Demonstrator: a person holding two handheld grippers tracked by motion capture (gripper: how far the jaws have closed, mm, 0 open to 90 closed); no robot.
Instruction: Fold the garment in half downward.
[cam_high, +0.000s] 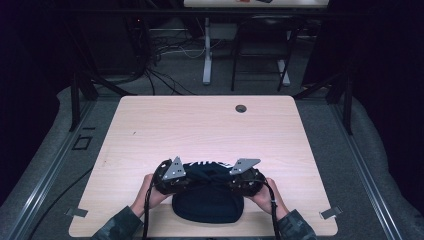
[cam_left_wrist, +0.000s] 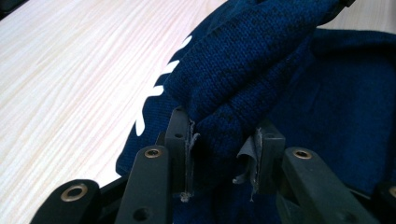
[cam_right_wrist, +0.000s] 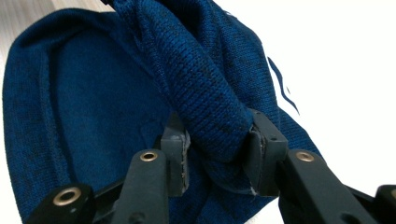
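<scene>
Near the table's (cam_high: 210, 125) front edge, the left gripper (cam_high: 176, 179) and right gripper (cam_high: 242, 177) flank a dark blue garment (cam_high: 207, 202).

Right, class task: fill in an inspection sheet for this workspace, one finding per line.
Surface: pale wood table, round hole near its far edge.
Job's things: dark blue knit hat with white marks, near edge.
Clutter: nothing seen.
Grippers: left claw and right claw each shut on a fold of the hat.
Cables: one trails from each claw; more cables lie on the floor beyond.
Surroundings: dark room, chair, another table's leg.
</scene>
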